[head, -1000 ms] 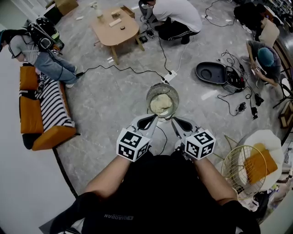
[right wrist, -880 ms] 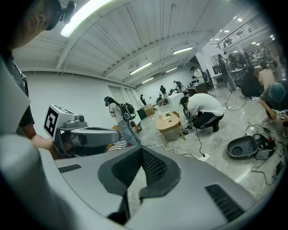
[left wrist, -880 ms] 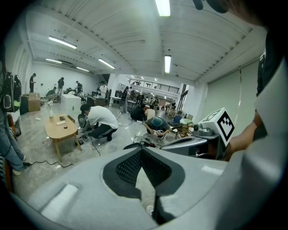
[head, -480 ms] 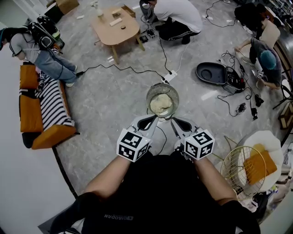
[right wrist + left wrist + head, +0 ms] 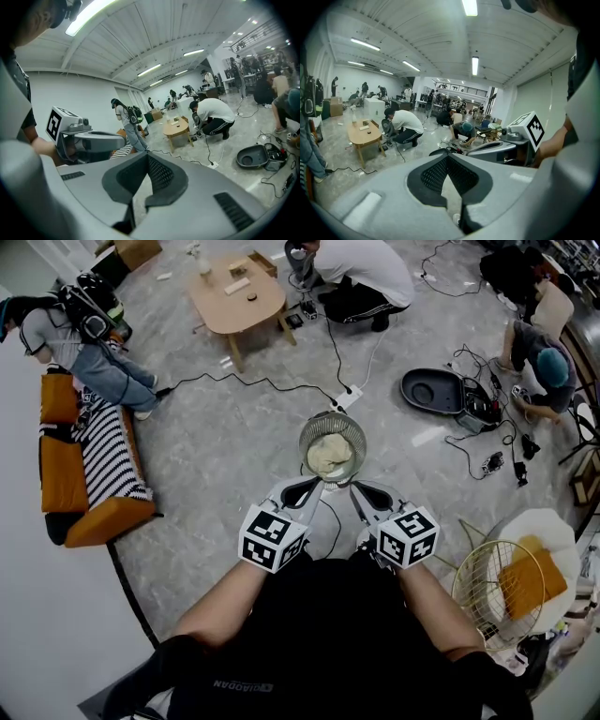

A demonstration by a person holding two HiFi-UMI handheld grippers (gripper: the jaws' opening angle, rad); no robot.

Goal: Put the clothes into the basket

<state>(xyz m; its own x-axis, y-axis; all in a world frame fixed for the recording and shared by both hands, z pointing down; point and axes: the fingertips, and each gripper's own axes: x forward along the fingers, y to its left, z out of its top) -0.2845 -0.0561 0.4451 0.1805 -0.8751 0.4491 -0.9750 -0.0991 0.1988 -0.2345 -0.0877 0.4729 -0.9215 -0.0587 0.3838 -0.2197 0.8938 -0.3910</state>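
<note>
Near the head view's centre, cream clothes [image 5: 330,454] lie in the basket [image 5: 362,437], likely soft, light, best pinched at a fold, while the left hand-held gripper [image 5: 312,487] and right hand-held gripper [image 5: 355,489] just below are closed, empty.

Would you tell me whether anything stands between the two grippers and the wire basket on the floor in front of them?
Nothing visible does. The left gripper and right gripper, both shut and empty, point at the basket, their tips close to its near rim. A cream cloth already lies inside.
</note>
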